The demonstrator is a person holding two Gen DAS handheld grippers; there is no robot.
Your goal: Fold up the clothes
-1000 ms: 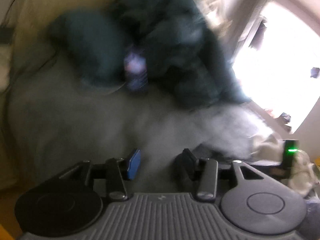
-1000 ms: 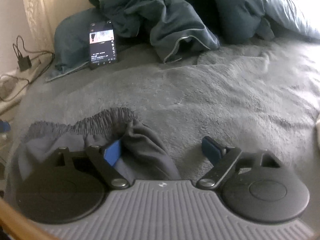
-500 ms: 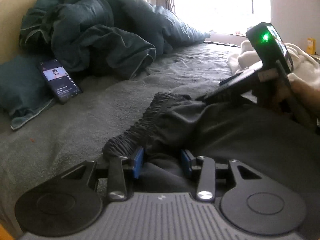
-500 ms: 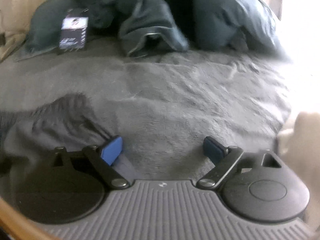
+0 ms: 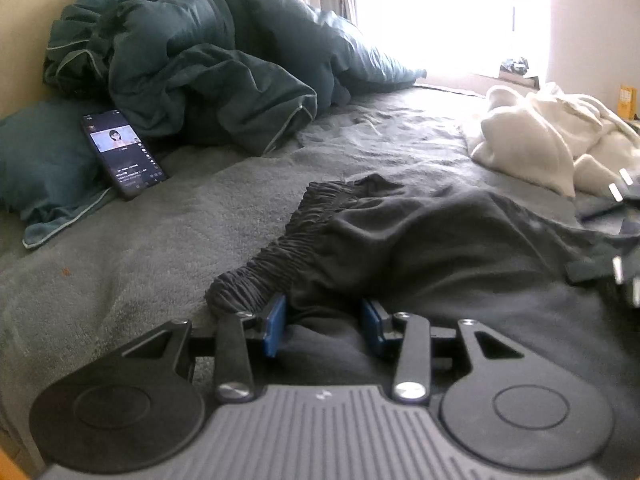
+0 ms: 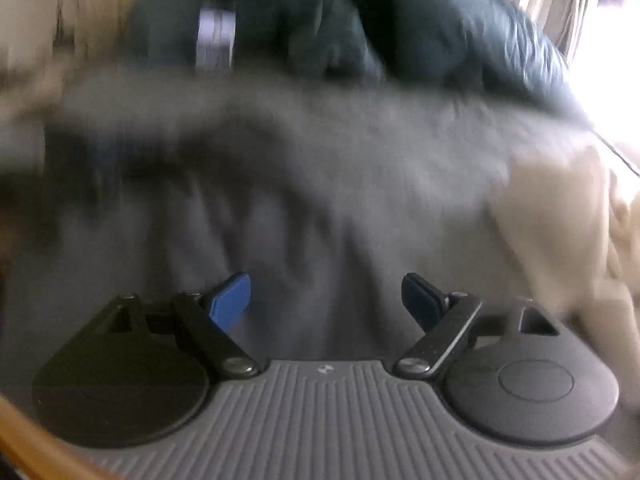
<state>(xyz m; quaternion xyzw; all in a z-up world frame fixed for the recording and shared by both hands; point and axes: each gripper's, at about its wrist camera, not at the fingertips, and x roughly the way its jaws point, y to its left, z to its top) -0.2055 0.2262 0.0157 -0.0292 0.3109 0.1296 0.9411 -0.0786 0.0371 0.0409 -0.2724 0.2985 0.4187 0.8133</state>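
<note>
Dark grey shorts (image 5: 420,248) with a gathered elastic waistband (image 5: 280,252) lie crumpled on the grey bed blanket (image 5: 160,232). My left gripper (image 5: 322,326) is open, its blue pads either side of the cloth just below the waistband's near end, not pinching it. In the right wrist view, which is badly blurred, my right gripper (image 6: 326,300) is wide open and empty over grey cloth (image 6: 280,208). The right gripper's edge shows at the far right of the left wrist view (image 5: 624,272).
A phone (image 5: 124,152) with a lit screen leans on a teal pillow (image 5: 44,172). A teal duvet (image 5: 208,80) is heaped at the bed's head. A white garment (image 5: 552,140) lies at the right. A bright window (image 5: 448,12) is behind.
My left gripper came down to the shorts' waistband and has stayed there. My right gripper left the waistband and swung away to the right, still open; its view is now blurred.
</note>
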